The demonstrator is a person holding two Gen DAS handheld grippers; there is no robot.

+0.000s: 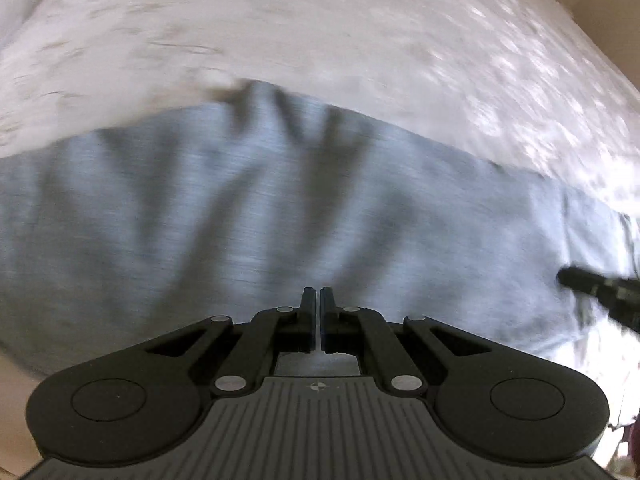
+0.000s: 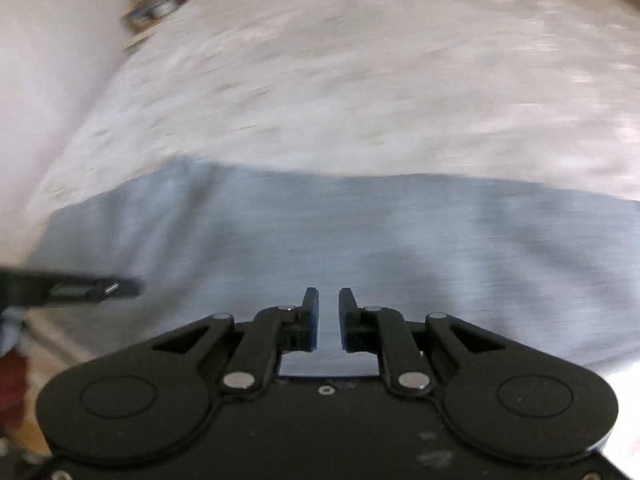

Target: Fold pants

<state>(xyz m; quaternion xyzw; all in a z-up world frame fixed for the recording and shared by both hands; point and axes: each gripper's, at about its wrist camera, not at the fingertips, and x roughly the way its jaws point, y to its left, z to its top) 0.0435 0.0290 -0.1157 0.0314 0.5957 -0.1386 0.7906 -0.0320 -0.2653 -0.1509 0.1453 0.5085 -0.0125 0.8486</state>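
While the pale blue pants [image 1: 280,208] lie creased across the near half of the patterned bedspread [image 1: 320,40], the left gripper [image 1: 319,300] hangs over the cloth with jaws nearly together, nothing visible between them. To its right, the right gripper [image 2: 328,300] shows a narrow gap, also empty. Risk: both views blur, so a hurried pinch could catch the spread too.

Everything's pretty motion-blurred, but the backdrop is a bed with a pale, mottled off-white cover [image 1: 320,20] filling the space beyond the gripper in both views. Left of it, a plain white wall [image 2: 48,60]. Some blurry clutter on a brownish ledge [image 2: 160,4] sits far upper-left. Bright, soft daylight.
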